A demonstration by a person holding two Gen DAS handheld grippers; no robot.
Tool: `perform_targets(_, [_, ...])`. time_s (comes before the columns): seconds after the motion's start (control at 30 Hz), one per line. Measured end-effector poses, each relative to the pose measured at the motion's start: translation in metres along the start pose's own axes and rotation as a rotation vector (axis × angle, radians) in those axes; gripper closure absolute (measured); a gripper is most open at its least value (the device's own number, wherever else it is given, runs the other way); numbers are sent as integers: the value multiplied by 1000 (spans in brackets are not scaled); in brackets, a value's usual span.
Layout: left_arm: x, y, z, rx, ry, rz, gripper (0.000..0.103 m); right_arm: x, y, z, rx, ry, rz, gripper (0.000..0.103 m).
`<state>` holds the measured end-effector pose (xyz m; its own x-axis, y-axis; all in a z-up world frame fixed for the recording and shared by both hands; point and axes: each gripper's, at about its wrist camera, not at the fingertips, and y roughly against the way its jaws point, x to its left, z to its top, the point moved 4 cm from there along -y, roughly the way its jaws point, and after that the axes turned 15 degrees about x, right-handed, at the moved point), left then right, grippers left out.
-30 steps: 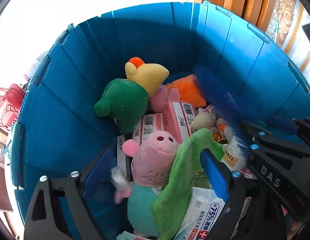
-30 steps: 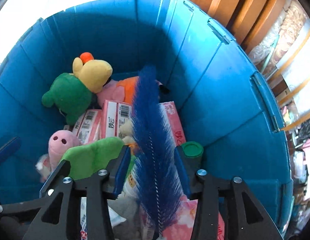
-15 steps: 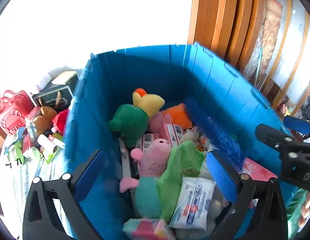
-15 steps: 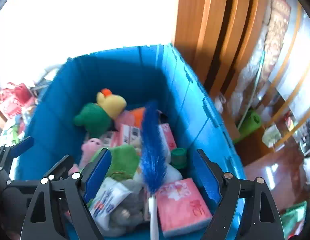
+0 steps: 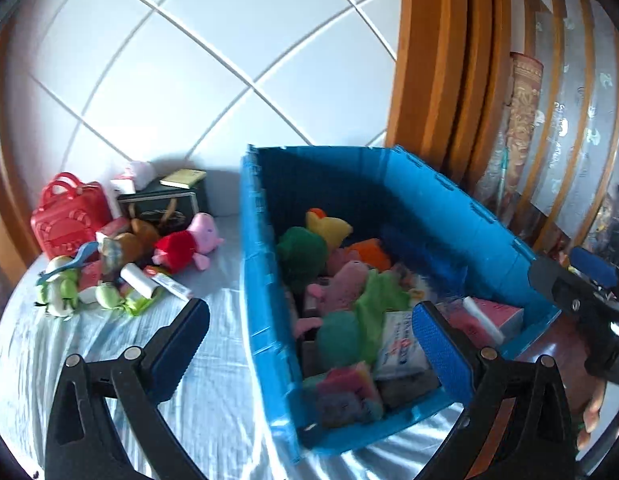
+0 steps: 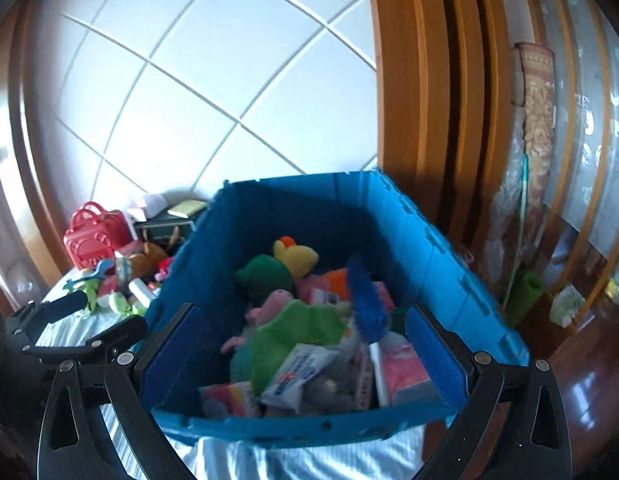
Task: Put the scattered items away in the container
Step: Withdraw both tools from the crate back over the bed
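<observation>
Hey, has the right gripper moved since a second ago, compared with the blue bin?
Yes. The right gripper has pulled up and back from the blue bin; its jaws have just been opening, leaving the blue brush lying inside, nothing between them.

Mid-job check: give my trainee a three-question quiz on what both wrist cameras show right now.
1. True or false: the blue brush lies inside the blue bin.
2. Which item is outside the bin? A) yellow duck toy B) red toy case C) green cloth
3. Fill in: the jaws of the left gripper and right gripper are both ____.

Key: 1 true; 2 B; 3 open, with nothing gripped.
</observation>
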<state>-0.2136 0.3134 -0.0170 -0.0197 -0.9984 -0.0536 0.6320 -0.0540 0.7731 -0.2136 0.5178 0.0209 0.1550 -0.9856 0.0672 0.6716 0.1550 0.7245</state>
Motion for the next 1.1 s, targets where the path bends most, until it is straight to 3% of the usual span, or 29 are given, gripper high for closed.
perform_targets(0.2, [57,31,-35,-33,-9,23,0,67,16,-44,-21,-20,-11,0])
perform_targets(0.37, [104,51,-55,-42,-88,24,0,130,31,-69,-46,-51,-63,0])
perform_targets(0.53, [134,71,-63,-40,-100,16,0,171,41,-83,-15,-82,-96,0])
perform_targets(0.77, [154,97,-73,-79,-43,23,0,195,56,-93,-32,-61,-71,0])
perform_targets(1.1, [159,104,-92,-72,25,75,0,189,60,-102,-36,-53,-55,0])
